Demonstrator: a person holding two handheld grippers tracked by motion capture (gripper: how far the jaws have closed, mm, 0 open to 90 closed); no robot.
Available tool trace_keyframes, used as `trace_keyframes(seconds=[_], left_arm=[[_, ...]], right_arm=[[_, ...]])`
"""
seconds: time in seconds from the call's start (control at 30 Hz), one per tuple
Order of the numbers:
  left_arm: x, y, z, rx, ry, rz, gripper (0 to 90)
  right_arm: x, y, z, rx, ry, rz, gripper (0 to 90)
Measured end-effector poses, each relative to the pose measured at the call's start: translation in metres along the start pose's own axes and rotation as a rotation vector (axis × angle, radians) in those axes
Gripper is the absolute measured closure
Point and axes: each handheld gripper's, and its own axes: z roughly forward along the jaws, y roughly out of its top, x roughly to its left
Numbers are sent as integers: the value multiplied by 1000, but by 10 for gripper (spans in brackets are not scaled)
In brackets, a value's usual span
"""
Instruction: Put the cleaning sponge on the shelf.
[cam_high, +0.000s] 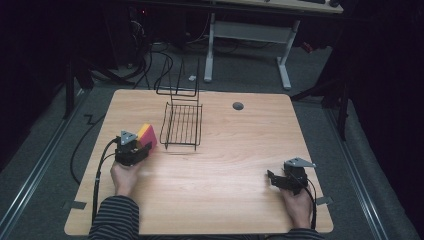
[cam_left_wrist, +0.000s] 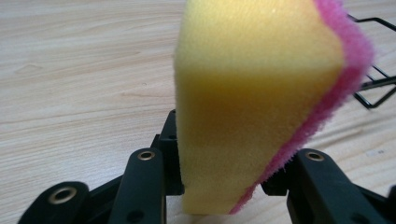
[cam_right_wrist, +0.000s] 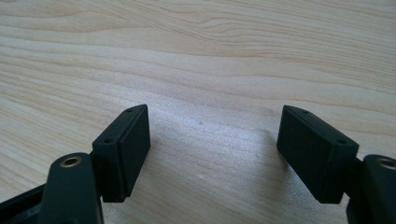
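The sponge (cam_left_wrist: 254, 93) hides most of the wire rack (cam_left_wrist: 373, 84) (top edge cropped)

A pale wooden table (cam_high: 225, 165) fills the middle of the high view, its grain running left to right (the same grain shows close up in the right gripper view). A small dark round hole (cam_high: 238, 106) sits near its top edge, right of centre. Grey tape tabs (cam_high: 75, 204) stick out at both lower corners. Grey floor (cam_high: 320, 130) surrounds it, with a metal rail (cam_high: 35, 185) at lower left. Black cables (cam_high: 150, 60) tangle at upper left, beside a white-legged desk (cam_high: 285, 55) at top centre.
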Motion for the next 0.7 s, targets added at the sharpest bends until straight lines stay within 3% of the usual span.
trace_keyframes(seconds=[0.1,0.33,0.7], left_arm=[[0,0,-4,8,-3,8,609],[-1,5,-18,-28,-57,-16,610],[-8,9,-34,-55,-105,-8,610]], right_arm=[[0,0,0,1,0,4,259],[0,0,0,1,0,4,259],[-1,0,0,-2,0,-7,259]])
